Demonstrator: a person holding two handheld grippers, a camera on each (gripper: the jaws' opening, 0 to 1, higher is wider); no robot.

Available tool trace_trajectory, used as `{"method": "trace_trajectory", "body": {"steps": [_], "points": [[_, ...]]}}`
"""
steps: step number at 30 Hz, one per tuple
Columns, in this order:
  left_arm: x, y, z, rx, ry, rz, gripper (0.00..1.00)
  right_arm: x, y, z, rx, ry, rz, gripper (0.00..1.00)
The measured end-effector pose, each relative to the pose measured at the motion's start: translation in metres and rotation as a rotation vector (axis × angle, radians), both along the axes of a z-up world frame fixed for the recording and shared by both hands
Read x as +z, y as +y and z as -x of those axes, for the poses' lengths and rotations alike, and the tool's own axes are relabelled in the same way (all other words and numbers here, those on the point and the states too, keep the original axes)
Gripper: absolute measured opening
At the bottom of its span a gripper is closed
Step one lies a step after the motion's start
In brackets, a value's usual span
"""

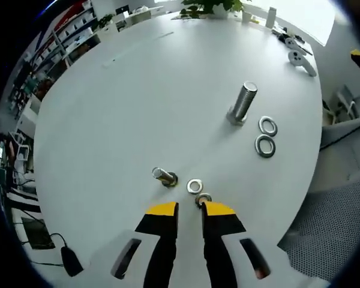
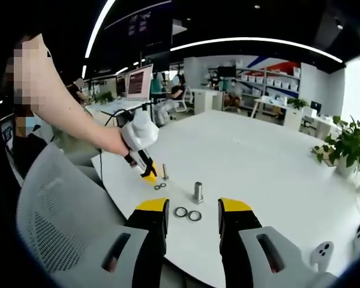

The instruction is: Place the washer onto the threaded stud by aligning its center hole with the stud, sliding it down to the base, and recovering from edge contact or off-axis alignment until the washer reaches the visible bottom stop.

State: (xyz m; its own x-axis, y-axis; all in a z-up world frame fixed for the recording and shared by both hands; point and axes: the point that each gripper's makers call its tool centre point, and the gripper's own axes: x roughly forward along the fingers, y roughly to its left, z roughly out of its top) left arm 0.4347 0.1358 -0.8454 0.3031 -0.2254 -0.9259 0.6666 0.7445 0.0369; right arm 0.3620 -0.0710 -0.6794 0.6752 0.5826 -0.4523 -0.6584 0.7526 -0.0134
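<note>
1. Reaching for a small washer is judged to be the step in hand: the left gripper [image 1: 189,207] is lowered to the white table [image 1: 138,90], its yellow-tipped jaws parted by a narrow gap with nothing held between them.
2. One small washer [image 1: 203,198] is seen touching the tip of the right-hand jaw, partly hidden by it; a second small washer [image 1: 194,186] lies flat just beyond, apart from the jaws.
3. The small threaded stud [image 1: 165,176] stands just beside these washers, tilted in the fisheye picture; no washer is seated on it.
4. A larger bolt [image 1: 242,103] stands upright farther off, with two large washers [image 1: 266,136] lying beside it, touching or nearly so.
5. In the right gripper view, the right gripper [image 2: 193,209] is held above the table edge, its jaws wide apart and empty, with the large bolt and its washers beyond the tips; the left gripper [image 2: 149,174] is seen there in a person's hand, low over the small washers.
6. The next move is judged to call for the jaws being centred on one small washer, closed on its rim, and the washer lifted so its hole can be lined up over the stud's top.
</note>
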Motion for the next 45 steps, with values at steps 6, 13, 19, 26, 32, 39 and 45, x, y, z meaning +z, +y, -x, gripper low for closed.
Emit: {"method": "trace_trajectory", "body": {"steps": [6,13,19,26,32,39,45], "points": [[-0.01,-0.007,0.009,0.003,0.018,0.007,0.13,0.0,-0.001,0.0,-0.004,0.003,-0.002,0.35],[-0.011,-0.007,0.008,0.02,0.017,0.011,0.14,0.0,-0.001,0.0,-0.007,0.001,-0.001,0.35],[-0.014,-0.007,0.007,0.042,0.026,0.025,0.14,-0.001,-0.001,0.0,-0.007,0.002,0.001,0.35],[-0.015,-0.011,0.006,0.035,0.027,0.023,0.13,-0.001,-0.002,-0.001,-0.008,0.002,0.002,0.35],[-0.016,-0.012,0.005,0.031,0.029,0.023,0.13,-0.001,-0.002,-0.001,-0.011,0.002,0.002,0.35],[-0.017,-0.011,0.005,-0.012,0.022,0.014,0.12,-0.001,-0.003,-0.002,-0.015,0.003,0.0,0.35],[-0.018,-0.011,0.005,-0.003,0.023,0.013,0.12,-0.001,-0.003,-0.002,-0.016,0.002,-0.001,0.35]]}}
